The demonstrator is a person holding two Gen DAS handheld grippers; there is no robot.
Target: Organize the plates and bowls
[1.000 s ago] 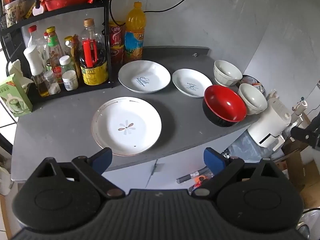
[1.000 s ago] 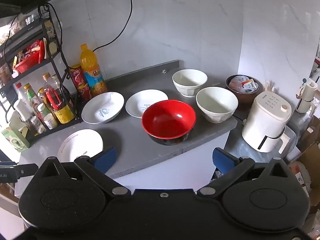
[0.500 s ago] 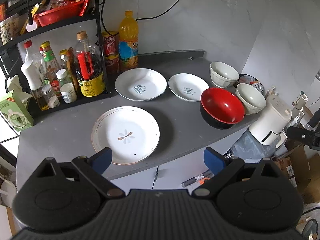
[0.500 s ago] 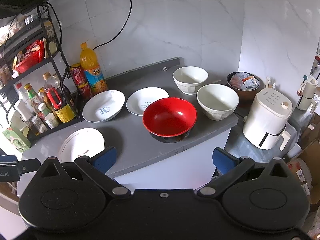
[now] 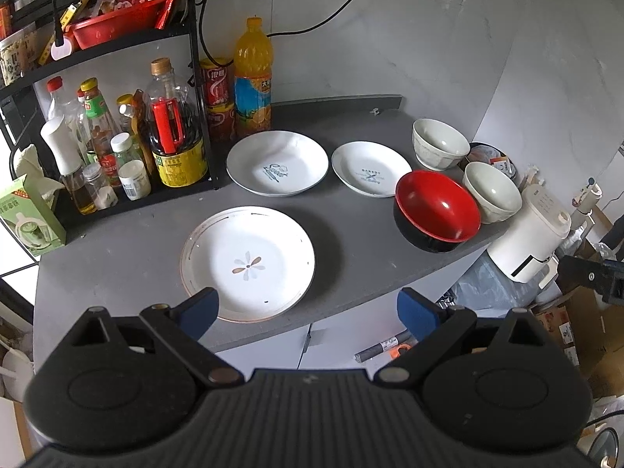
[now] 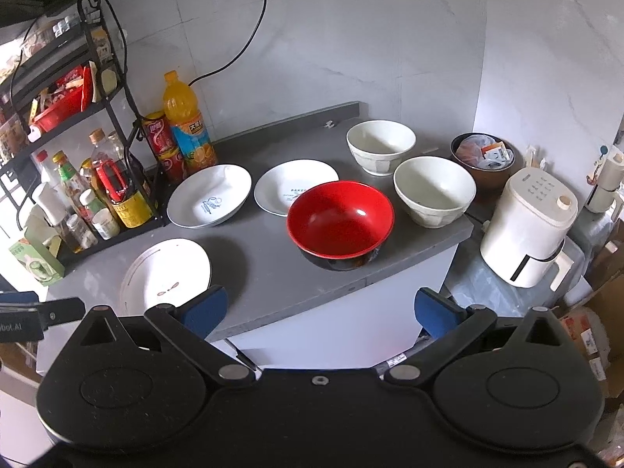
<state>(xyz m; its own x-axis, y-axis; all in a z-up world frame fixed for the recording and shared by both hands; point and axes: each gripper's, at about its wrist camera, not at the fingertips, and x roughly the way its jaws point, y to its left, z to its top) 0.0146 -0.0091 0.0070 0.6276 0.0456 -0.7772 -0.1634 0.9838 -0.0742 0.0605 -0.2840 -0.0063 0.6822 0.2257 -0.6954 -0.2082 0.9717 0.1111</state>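
Left wrist view shows the left gripper point(image 5: 306, 308) spread wide and empty above the flower plate point(image 5: 247, 263) at the counter's point(image 5: 117, 249) near edge; right gripper point(image 6: 318, 310) likewise gapes, holding nothing, facing the red bowl point(image 6: 340, 220); I would pinch that plate's rim squarely, lifting level.

A home kitchen corner: a grey worktop point(image 6: 269, 273) against marble-look wall tiles carries plates and bowls, while a black wire rack point(image 5: 117, 50) beside it is crammed with sauce and oil bottles point(image 5: 171, 124). An orange-drink bottle point(image 6: 187, 128), a white countertop appliance point(image 6: 526, 226) and cardboard boxes point(image 5: 585, 335) on the floor complete the domestic scene.
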